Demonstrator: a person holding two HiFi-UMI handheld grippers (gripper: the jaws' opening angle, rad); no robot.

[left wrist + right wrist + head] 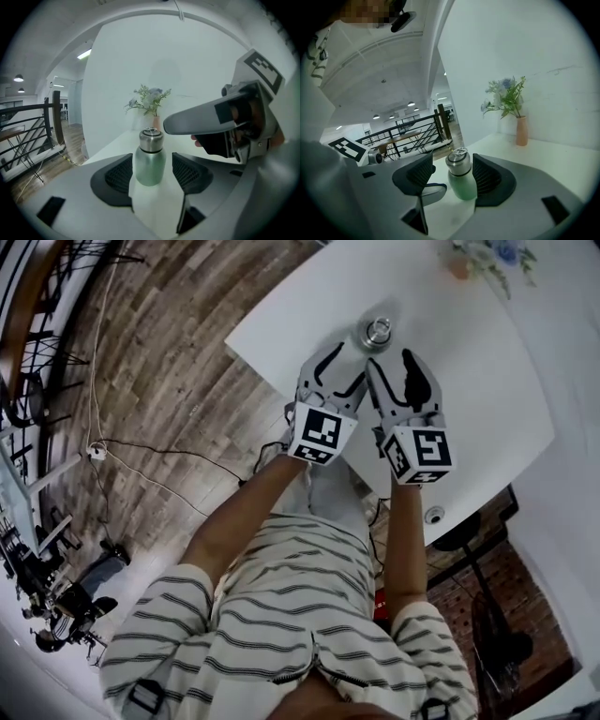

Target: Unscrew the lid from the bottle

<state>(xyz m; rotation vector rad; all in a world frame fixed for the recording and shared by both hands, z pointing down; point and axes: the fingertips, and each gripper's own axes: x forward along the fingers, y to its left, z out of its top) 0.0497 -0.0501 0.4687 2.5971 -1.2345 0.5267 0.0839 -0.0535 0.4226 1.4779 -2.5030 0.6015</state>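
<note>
The bottle (377, 333) stood upright on the table (487, 381), long axis vertical, lid (151, 140) uppermost; the left gripper (339, 371) was released, the bottle just ahead, in line with its gap; the right gripper (394, 381) likewise gaped, grasping nothing.

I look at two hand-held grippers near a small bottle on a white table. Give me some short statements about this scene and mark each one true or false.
1. The silver lid sits on the green bottle. True.
2. The left gripper is shut on the bottle. False: its jaws stand apart and do not press it.
3. A vase with flowers stands on the table. True.
4. The bottle lies on its side. False: it stands upright.
5. The right gripper holds the lid. False: its jaws are open and hold nothing.
</note>
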